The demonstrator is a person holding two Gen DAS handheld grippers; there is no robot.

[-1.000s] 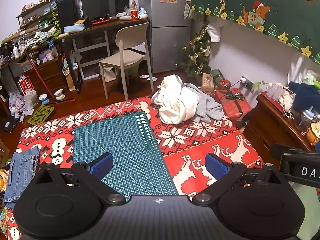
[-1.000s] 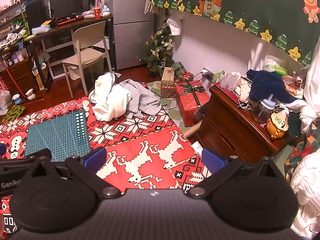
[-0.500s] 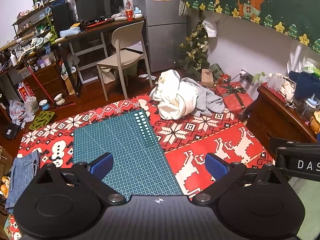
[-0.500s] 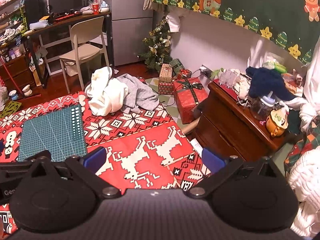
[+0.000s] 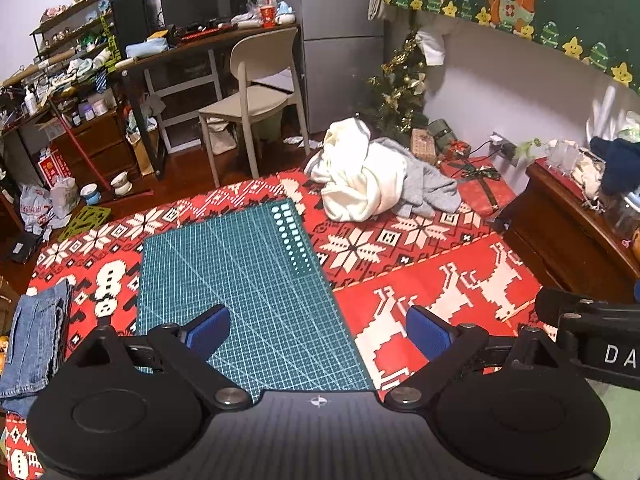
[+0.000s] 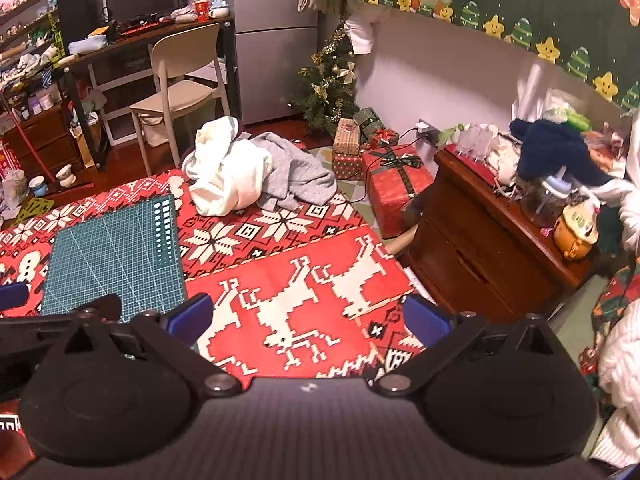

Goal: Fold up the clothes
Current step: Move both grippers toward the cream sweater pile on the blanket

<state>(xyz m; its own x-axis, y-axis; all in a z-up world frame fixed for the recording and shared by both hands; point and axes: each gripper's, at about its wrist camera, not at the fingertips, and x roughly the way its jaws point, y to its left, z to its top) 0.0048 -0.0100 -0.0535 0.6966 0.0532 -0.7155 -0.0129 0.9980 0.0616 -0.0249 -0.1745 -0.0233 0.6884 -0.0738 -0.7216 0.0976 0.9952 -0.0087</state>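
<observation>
Both tools have moved forward a little in the last second. The pile of clothes, a white fleece top (image 5: pixel 360 176) lying over a soft grey sweater (image 5: pixel 424 188), now looks bigger and sits nearer the middle top of both pictures. It rests on the far edge of the red Christmas tablecloth (image 5: pixel 420 280), past the green grid cutting mat (image 5: pixel 240 280).

The left gripper (image 5: pixel 318 334) is spread wide and holds nothing. So is the right gripper (image 6: pixel 306 320). Some folded blue jeans (image 5: pixel 34 340) lie at the lower left.

I think they are reaching for the pile, and no folding has started on it.
</observation>
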